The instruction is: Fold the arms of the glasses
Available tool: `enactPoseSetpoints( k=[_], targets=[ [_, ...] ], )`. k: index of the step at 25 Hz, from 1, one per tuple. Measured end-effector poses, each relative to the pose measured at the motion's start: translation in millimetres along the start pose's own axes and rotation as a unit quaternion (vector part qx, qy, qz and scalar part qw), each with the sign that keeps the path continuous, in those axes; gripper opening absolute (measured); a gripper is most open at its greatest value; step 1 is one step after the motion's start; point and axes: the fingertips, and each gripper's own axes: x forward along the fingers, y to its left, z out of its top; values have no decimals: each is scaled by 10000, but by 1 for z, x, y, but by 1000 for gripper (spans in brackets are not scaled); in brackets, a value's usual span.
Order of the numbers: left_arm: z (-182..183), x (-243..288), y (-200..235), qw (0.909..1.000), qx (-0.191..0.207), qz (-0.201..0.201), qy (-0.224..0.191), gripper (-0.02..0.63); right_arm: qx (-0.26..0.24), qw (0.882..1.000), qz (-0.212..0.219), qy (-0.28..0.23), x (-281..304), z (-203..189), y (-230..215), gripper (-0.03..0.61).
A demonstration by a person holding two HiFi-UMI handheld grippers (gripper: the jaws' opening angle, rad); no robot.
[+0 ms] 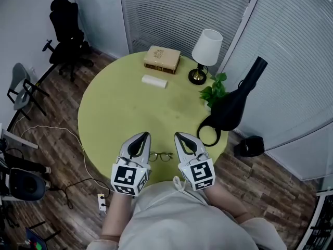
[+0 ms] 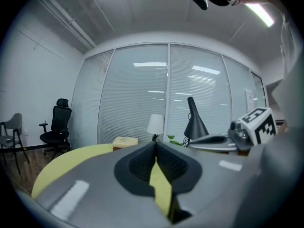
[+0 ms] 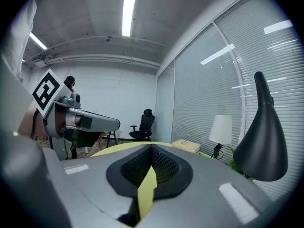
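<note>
left gripper / right gripper: fingers clenched, empty | glasses lay on tabletop between them, near its front edge | risk: a closed-tip nudge could have slid them off; thin arms looked slippery to pinch

A round yellow-green table stood on a dark wood floor, ringed by glass walls with closed white blinds, a black office chair and a grey chair to one side, under strip lights.
</note>
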Motion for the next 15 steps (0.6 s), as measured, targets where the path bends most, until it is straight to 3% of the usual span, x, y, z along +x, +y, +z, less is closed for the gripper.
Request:
enactPoseSetpoints(
  k=[15],
  targets=[
    [-4, -13, 1, 9999, -36, 114, 9, 6, 36, 9997, -138, 188, -12, -7, 4, -2]
  ],
)
